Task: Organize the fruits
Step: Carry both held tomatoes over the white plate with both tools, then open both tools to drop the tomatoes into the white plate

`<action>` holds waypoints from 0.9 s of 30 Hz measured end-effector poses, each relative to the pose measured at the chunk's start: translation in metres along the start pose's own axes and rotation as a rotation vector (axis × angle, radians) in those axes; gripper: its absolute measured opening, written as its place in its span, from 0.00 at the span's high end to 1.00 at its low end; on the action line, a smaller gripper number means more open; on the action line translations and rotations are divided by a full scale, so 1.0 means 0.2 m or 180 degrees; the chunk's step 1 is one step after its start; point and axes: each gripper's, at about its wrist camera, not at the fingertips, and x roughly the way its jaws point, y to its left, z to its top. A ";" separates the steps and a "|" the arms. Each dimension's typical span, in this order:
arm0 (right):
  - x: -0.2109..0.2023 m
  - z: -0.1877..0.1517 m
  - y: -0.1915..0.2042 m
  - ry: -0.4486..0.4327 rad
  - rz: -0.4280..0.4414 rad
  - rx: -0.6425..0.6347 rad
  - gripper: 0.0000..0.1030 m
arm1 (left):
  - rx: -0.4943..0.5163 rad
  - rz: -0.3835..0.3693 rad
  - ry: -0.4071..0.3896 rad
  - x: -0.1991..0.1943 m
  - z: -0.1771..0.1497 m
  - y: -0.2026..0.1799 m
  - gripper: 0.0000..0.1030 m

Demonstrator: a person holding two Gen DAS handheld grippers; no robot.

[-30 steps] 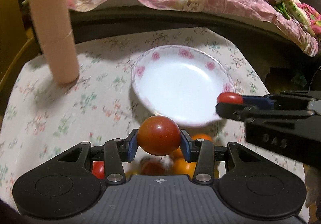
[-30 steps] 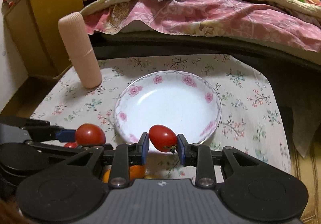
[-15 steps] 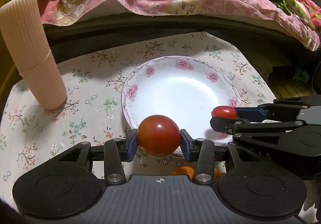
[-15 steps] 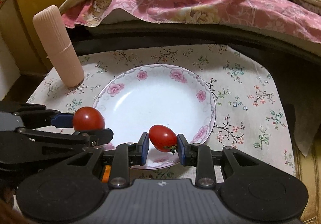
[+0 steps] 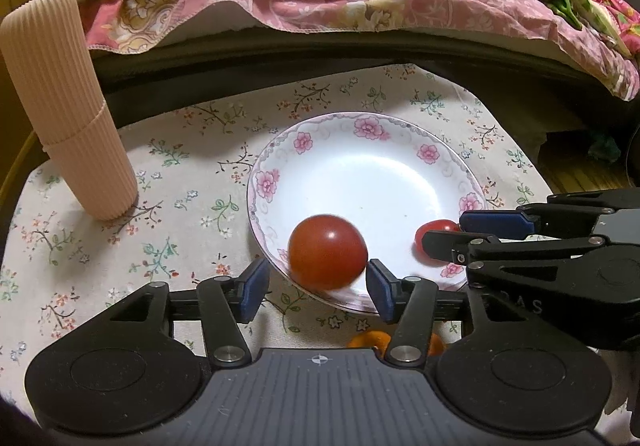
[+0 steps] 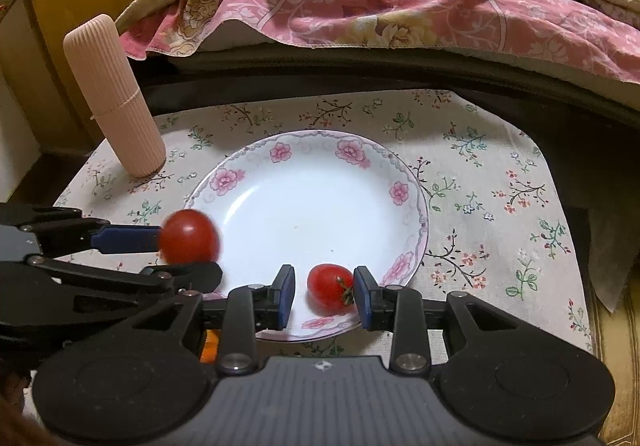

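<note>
Releasing over plate (image 5: 400, 134) | left gripper (image 5: 316, 286) spread, round tomato (image 5: 327, 252) blurred, loose at near rim | right gripper (image 6: 324, 292) spread, oval tomato (image 6: 329, 286) resting inside | light, smooth, bruisable, rolling: grip mid-sides gently

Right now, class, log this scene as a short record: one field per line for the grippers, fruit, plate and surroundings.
left gripper: open, round tomato loose between its fingers, blurred
right gripper: open, oval tomato lying between its fingers
plate: white, pink flowers on rim
cloth: floral, under plate
ribbed tube: upright, left of plate
oranges: partly hidden below left gripper
</note>
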 end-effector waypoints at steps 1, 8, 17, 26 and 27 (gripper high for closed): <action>0.00 0.00 0.00 0.0002 0.0001 0.0005 0.66 | 0.0005 0.0007 -0.0005 0.00 0.00 0.00 0.40; -0.02 0.01 -0.01 -0.0026 -0.0024 0.0068 0.66 | -0.0049 0.0017 -0.0035 -0.03 0.01 0.02 0.39; -0.10 0.02 -0.01 -0.0120 -0.0021 0.0101 0.66 | -0.0069 0.0040 -0.0100 -0.10 0.01 0.02 0.35; -0.16 -0.01 -0.01 -0.0146 -0.0009 0.0115 0.66 | -0.0093 0.0083 -0.0137 -0.18 -0.02 0.04 0.33; -0.17 -0.01 -0.01 -0.0152 -0.0004 0.0117 0.66 | -0.0101 0.0081 -0.0146 -0.19 -0.03 0.04 0.32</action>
